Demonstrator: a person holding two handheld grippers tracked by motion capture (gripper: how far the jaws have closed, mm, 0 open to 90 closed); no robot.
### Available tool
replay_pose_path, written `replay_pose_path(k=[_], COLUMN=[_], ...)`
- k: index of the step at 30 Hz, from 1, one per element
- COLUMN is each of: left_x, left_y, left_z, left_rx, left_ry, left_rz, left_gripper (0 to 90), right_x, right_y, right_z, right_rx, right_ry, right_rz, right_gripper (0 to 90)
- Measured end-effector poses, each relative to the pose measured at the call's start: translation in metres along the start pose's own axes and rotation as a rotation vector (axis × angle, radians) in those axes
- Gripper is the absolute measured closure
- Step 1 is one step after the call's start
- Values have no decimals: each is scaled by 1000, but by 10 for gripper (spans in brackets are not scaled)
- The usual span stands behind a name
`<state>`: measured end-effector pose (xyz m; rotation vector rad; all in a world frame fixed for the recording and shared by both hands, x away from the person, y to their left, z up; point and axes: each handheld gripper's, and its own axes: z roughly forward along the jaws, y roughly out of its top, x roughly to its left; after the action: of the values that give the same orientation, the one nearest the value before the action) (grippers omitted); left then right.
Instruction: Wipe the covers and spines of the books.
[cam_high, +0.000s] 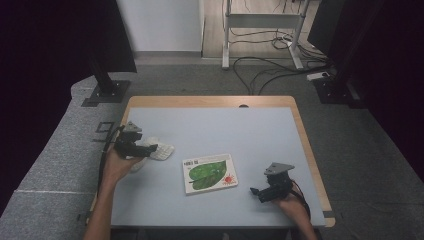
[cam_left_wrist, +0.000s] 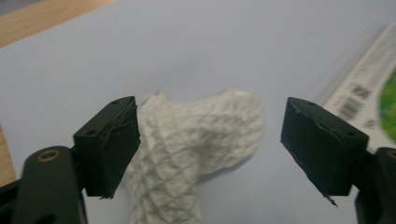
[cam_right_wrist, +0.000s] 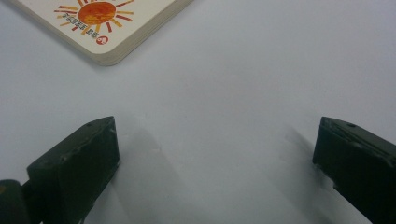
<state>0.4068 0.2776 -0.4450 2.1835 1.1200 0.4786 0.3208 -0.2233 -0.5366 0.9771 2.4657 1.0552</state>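
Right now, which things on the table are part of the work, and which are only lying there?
In the work:
- white cloth, between the open jaws of the left gripper

Lying about:
- book with a green leaf cover, mid-table
- right gripper, open over bare table, near the book's corner

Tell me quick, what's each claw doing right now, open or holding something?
Left claw: open, jaws either side of the white waffle cloth, not clamped.
Right claw: open, holding nothing, near the book.

Both grippers, left gripper (cam_high: 150, 149) and right gripper (cam_high: 257, 192), are black with blocky jaws, grey triangular top plates and trailing cables; forearms bare.
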Motion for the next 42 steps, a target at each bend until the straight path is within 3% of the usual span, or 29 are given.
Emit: replay_pose_path(k=[2, 6, 9, 13, 19, 27, 31, 42], left_x=[4, 15, 19, 20, 21, 21, 20, -5], left_y=[-3, -11, -17, -26, -34, -35, -33, -16], left_z=[7, 17, 23, 31, 40, 40, 33, 11], left_rx=[20, 12, 17, 34, 73, 75, 64, 9], left_ry=[23, 36, 5, 5, 30, 6, -26, -87], left_rz=[-16, -75, -113, -128, -118, -111, -112, -29], left_gripper=[231, 306, 350, 401, 482, 676, 688, 682], right_x=[0, 0, 0, 0, 0, 0, 0, 0], right_y=[0, 0, 0, 0, 0, 0, 0, 0], right_z=[0, 0, 0, 0, 0, 0, 0, 0], right_rx=[-1, -1, -1, -1, -1, -2, -2, -2], right_ry=[-1, 1, 1, 1, 1, 0, 0, 0], right_rz=[-1, 0, 0, 0, 1, 0, 1, 1], right_gripper=[0, 0, 0, 0, 0, 0, 0, 0])
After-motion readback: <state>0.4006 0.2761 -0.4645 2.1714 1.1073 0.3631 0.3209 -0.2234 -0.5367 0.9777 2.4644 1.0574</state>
